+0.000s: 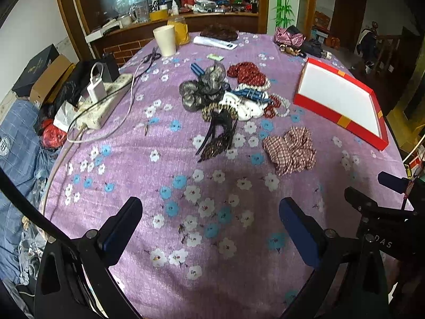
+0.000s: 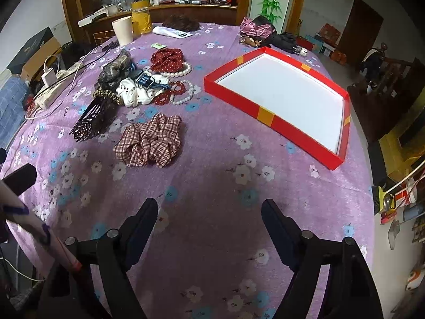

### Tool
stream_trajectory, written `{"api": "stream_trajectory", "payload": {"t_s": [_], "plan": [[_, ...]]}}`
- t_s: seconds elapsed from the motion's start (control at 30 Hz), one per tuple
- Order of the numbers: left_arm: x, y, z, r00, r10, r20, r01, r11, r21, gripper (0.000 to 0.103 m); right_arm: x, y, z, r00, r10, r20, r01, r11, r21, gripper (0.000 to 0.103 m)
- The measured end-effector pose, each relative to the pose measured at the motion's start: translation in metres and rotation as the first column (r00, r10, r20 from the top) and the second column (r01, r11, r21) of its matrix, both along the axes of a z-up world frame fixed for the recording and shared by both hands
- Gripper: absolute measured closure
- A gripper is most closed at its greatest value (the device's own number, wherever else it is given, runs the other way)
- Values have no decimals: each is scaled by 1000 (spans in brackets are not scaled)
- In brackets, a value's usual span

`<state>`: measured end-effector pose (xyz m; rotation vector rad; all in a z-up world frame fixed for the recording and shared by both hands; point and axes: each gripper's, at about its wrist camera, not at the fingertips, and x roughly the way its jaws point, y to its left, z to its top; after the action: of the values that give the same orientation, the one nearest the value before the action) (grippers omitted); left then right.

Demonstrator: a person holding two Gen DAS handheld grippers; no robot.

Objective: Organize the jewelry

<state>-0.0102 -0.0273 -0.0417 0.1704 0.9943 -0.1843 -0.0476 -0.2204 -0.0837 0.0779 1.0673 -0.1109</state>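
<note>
A pile of hair accessories and jewelry lies mid-table on the purple flowered cloth (image 1: 127, 159). In it are a checked scrunchie (image 1: 290, 151) (image 2: 150, 141), a black hair claw (image 1: 219, 135) (image 2: 93, 119), a grey gauze bow (image 1: 205, 86), a red dotted scrunchie (image 2: 168, 59), a white scrunchie (image 2: 134, 91) and pearl and red bead bracelets (image 2: 183, 94). A shallow red box (image 2: 271, 118) (image 1: 342, 126) with a white floor sits to the right, nothing inside. My left gripper (image 1: 211, 223) and my right gripper (image 2: 209, 222) both hover open over bare cloth, nearer than the pile, holding nothing.
A power strip (image 1: 102, 106) with a charger and cables lies at the left edge. At the far side stand a cream cup (image 1: 165, 40), a yellow jar (image 1: 178, 28), a remote and a pink pouch (image 2: 256, 26). A patterned sleeve (image 2: 29, 220) shows at lower left.
</note>
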Motion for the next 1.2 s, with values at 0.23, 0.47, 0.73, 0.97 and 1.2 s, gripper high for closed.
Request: {"api": "stream_trajectory", "payload": {"t_s": [0.23, 0.47, 0.73, 0.97, 1.2], "plan": [[-9, 1, -11, 999, -12, -34, 13, 1000, 25, 1, -4, -1, -10, 999, -10, -31, 11, 999, 40, 21], [-1, 25, -7, 999, 37, -10, -36, 998, 53, 0, 4, -5, -11, 999, -22, -31, 26, 993, 112, 21], [51, 69, 2, 992, 124, -9, -124, 992, 9, 0, 33, 3, 6, 1000, 25, 2, -24, 975, 220, 25], [89, 72, -5, 996, 59, -72, -66, 993, -98, 0, 71, 19, 2, 998, 44, -36, -32, 962, 272, 26], [122, 34, -30, 991, -76, -112, 66, 994, -91, 1, 87, 19, -8, 997, -23, -67, 40, 963, 266, 26]]}}
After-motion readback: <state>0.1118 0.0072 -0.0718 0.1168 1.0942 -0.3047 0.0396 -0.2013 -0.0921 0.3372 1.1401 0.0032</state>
